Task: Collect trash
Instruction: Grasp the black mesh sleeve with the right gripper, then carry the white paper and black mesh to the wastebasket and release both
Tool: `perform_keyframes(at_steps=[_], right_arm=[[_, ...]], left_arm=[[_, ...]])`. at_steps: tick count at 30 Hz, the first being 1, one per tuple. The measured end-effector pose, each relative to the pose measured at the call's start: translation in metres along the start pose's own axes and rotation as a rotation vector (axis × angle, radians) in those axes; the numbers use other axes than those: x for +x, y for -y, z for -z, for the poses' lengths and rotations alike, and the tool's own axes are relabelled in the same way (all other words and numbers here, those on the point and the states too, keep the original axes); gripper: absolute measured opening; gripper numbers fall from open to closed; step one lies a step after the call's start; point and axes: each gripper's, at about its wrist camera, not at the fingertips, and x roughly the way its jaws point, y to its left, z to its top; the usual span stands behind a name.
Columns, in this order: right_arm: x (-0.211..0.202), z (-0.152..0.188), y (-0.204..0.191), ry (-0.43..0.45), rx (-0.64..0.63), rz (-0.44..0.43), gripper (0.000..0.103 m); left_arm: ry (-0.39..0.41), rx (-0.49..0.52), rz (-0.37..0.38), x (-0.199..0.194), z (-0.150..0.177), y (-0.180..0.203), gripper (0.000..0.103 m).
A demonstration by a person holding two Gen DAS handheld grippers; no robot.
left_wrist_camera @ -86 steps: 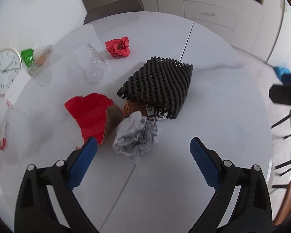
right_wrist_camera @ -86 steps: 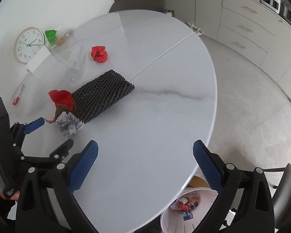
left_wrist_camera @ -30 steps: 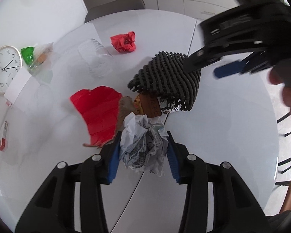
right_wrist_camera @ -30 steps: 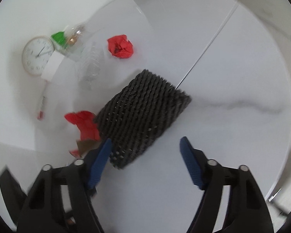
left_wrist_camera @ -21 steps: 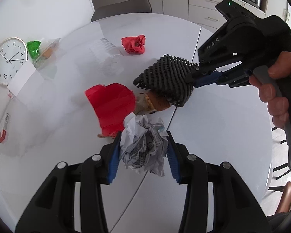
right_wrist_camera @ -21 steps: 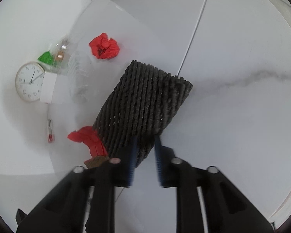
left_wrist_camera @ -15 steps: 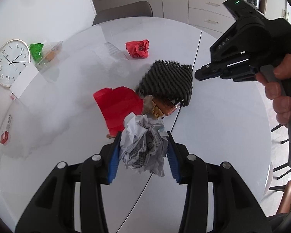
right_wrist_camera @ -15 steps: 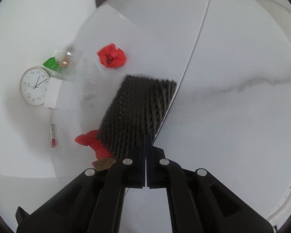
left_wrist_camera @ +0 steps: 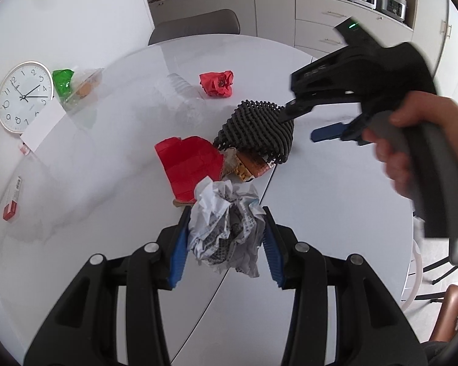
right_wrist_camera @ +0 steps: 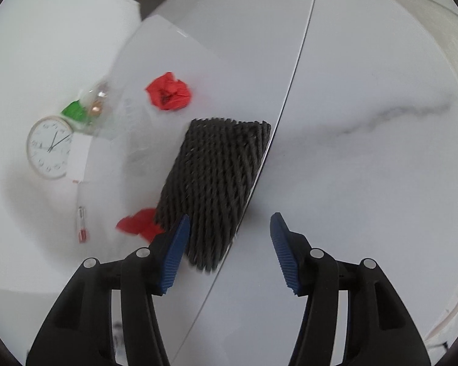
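Trash is scattered over the white worktop (left_wrist_camera: 336,201), and one piece, a crumpled newspaper ball (left_wrist_camera: 226,228), is clamped between the blue pads of the left claw (left_wrist_camera: 226,238) and looks lifted clear of the surface. Just behind it a red paper sheet (left_wrist_camera: 189,164) and a brown snack wrapper (left_wrist_camera: 250,167) are seen poking out from under a black woven basket (right_wrist_camera: 216,189) lying on its side. A red crumpled wad (left_wrist_camera: 216,84) sits further back, near a clear plastic bottle (left_wrist_camera: 183,94). The right claw (right_wrist_camera: 229,250), held in a hand (left_wrist_camera: 412,146), has just been opening; its jaws are apart with nothing pinched, the left pad right against the basket's near edge.
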Motion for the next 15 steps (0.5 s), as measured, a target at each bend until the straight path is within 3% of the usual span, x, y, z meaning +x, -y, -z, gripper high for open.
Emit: perform_keyframes(at_steps=[3, 4, 5, 7, 11, 15], right_arm=[[0.018, -0.008, 0.002, -0.025, 0.044, -0.007, 0.056], [0.021, -0.009, 0.002, -0.026, 0.051, -0.009, 0.048], [0.024, -0.01, 0.001, -0.028, 0.054, -0.009, 0.029], [0.027, -0.01, -0.001, -0.029, 0.049, -0.003, 0.016], [0.012, -0.008, -0.004, 0.015, 0.018, -0.005, 0.013], [-0.033, -0.001, -0.011, 0.099, -0.055, -0.015, 0.013]], left_arm=[[0.0, 0.0, 0.003, -0.001, 0.001, -0.005, 0.043], [0.0, 0.0, 0.004, -0.001, 0.001, -0.007, 0.043], [0.001, 0.0, 0.003, -0.001, 0.0, -0.008, 0.043], [0.004, -0.001, 0.003, -0.001, 0.0, -0.012, 0.043], [0.008, -0.003, 0.001, -0.003, -0.003, -0.016, 0.043], [0.018, 0.005, 0.004, -0.009, -0.009, -0.011, 0.043]])
